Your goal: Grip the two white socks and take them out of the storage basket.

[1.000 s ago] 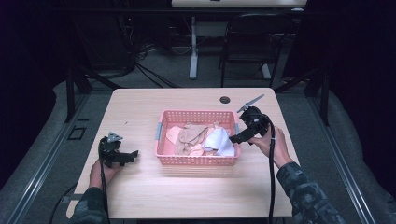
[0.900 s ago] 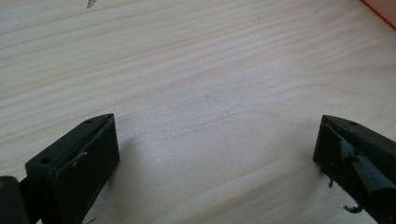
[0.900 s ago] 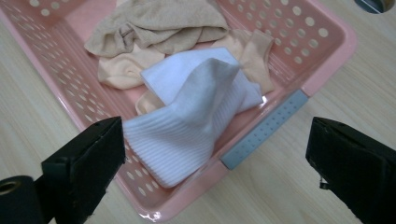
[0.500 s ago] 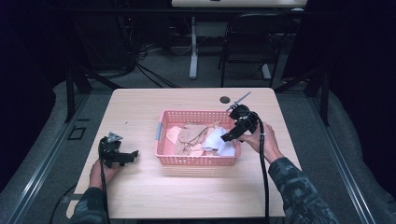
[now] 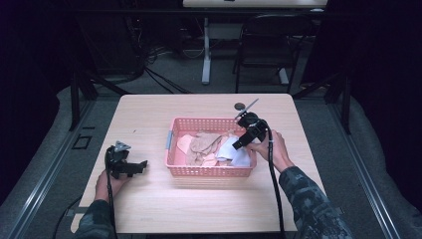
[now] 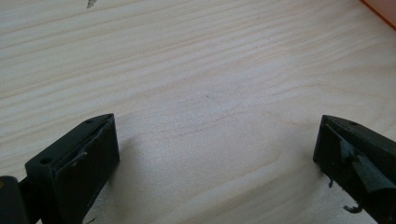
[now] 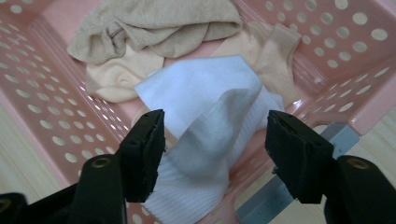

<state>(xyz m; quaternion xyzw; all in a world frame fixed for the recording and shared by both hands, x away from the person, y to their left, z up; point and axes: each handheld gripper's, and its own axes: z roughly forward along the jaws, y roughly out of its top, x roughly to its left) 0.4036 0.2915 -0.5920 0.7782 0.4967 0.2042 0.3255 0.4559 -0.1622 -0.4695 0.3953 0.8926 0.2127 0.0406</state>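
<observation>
Right gripper view: right gripper (image 7: 212, 140) gapes wide, empty, over the white sock (image 7: 210, 121) — soft, light, best pinched at its raised fold; left gripper (image 6: 215, 154) rests open on the desk (image 6: 187, 70).

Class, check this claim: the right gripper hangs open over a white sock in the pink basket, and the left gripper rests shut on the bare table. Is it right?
Not quite. The left gripper is open, not shut: the left gripper view shows its jaws wide apart over the bare table. The rest holds.

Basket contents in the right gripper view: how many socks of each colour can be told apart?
White socks: 1
Tan knit socks: 1
Pale peach socks: 2
Total: 4 told apart in the pink basket; more may lie hidden beneath.
</observation>
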